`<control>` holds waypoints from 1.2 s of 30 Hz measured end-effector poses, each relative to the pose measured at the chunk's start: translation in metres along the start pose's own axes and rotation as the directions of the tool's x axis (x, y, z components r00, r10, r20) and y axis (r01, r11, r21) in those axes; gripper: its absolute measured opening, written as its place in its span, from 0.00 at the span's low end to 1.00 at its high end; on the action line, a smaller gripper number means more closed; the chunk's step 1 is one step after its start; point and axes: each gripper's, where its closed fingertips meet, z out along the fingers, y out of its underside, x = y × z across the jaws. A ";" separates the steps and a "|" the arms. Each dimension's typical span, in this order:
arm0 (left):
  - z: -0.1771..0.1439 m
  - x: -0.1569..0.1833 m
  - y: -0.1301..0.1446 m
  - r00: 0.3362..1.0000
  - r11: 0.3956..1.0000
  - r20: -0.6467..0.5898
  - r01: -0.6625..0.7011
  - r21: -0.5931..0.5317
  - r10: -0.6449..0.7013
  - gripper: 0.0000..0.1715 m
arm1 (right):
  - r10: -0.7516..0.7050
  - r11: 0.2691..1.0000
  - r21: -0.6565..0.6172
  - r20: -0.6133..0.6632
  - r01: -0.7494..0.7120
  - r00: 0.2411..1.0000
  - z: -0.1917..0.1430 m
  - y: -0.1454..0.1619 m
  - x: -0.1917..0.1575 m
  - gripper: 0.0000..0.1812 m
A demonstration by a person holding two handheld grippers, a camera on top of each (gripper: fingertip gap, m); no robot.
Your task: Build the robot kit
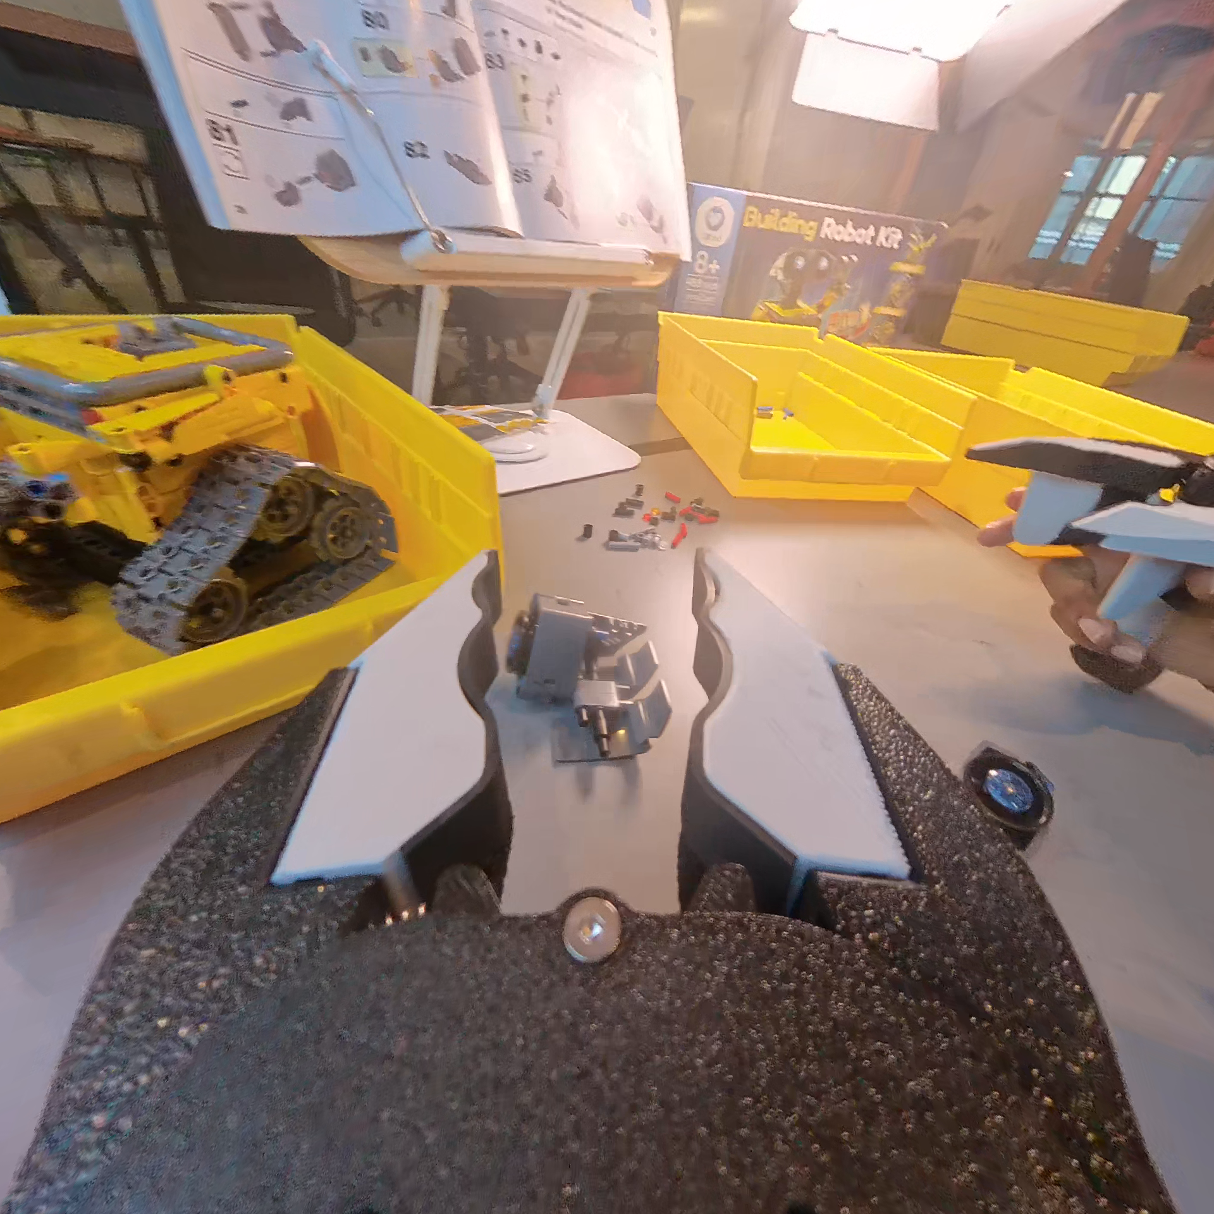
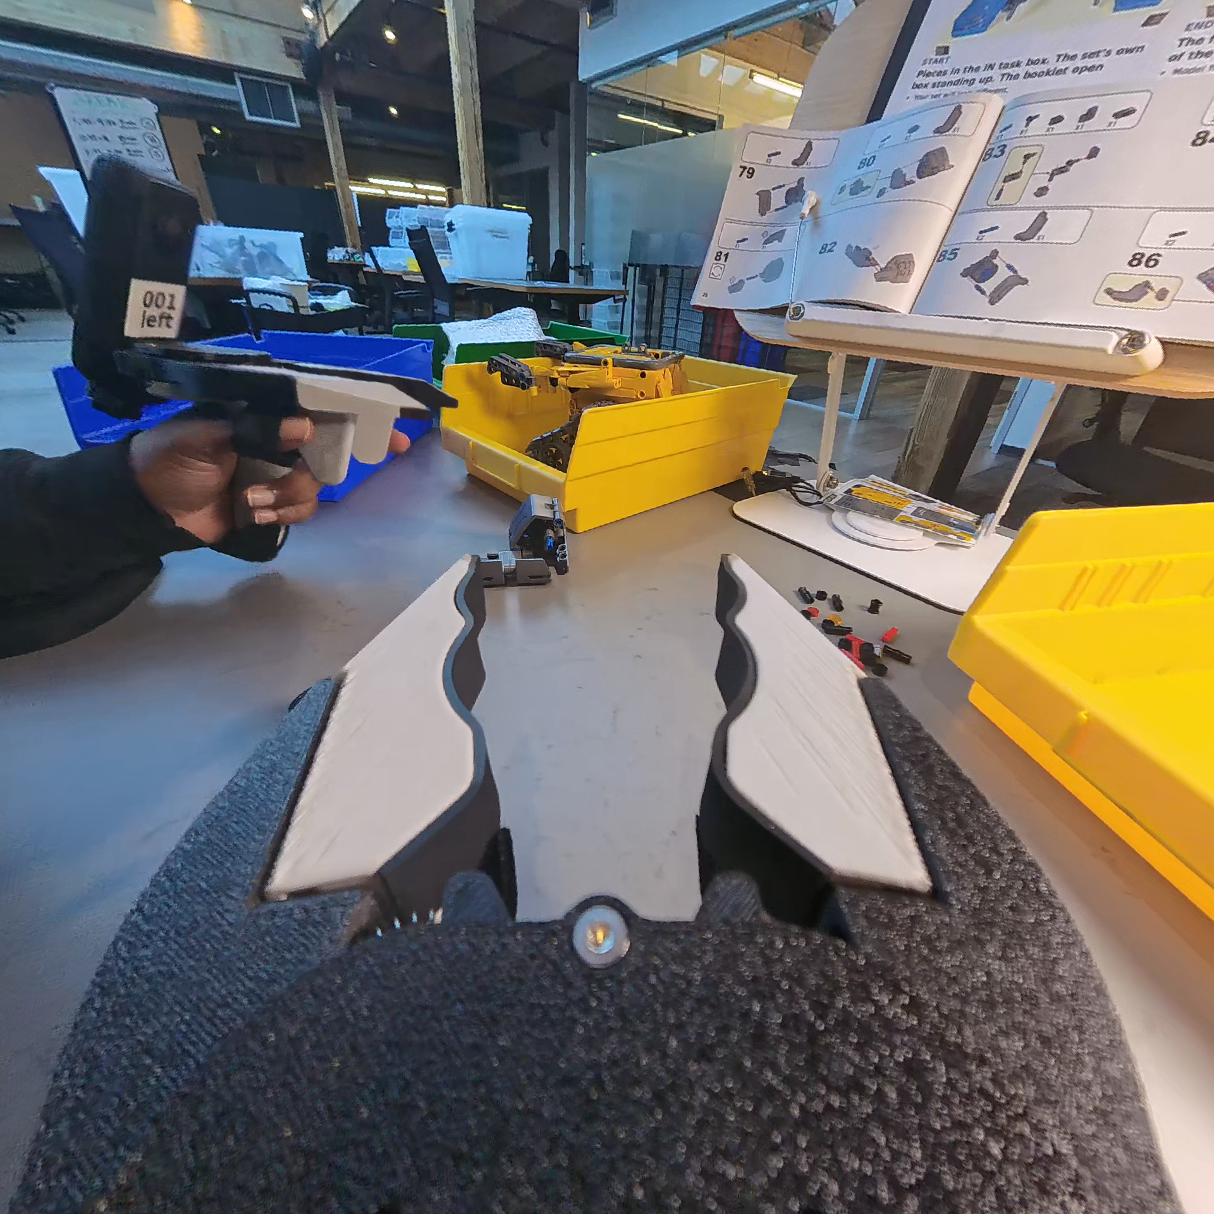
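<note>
Grey desk (image 1: 854,657) under me, in a big workshop. Between the spread fingers of my left tool (image 1: 594,571) sits a small grey brick piece (image 1: 581,670), untouched, with a stubby pin poking out. It looks lumpy, so it might tip if squeezed crookedly. My right tool (image 2: 598,565) is wide apart too, holding nothing. Nearby lie tiny loose bits (image 1: 650,519) and a yellow bin (image 1: 394,420) with a tracked model (image 1: 197,499).

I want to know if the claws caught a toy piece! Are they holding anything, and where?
Nothing is held. The left gripper is open, with the small grey block assembly lying on the table between its fingers, untouched. The right gripper is open and empty.
</note>
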 end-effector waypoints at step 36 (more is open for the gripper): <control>0.001 0.000 0.009 0.999 0.997 0.010 -0.050 -0.061 0.051 0.30 | -0.055 0.997 -0.047 0.008 0.055 0.998 0.003 0.007 -0.007 0.35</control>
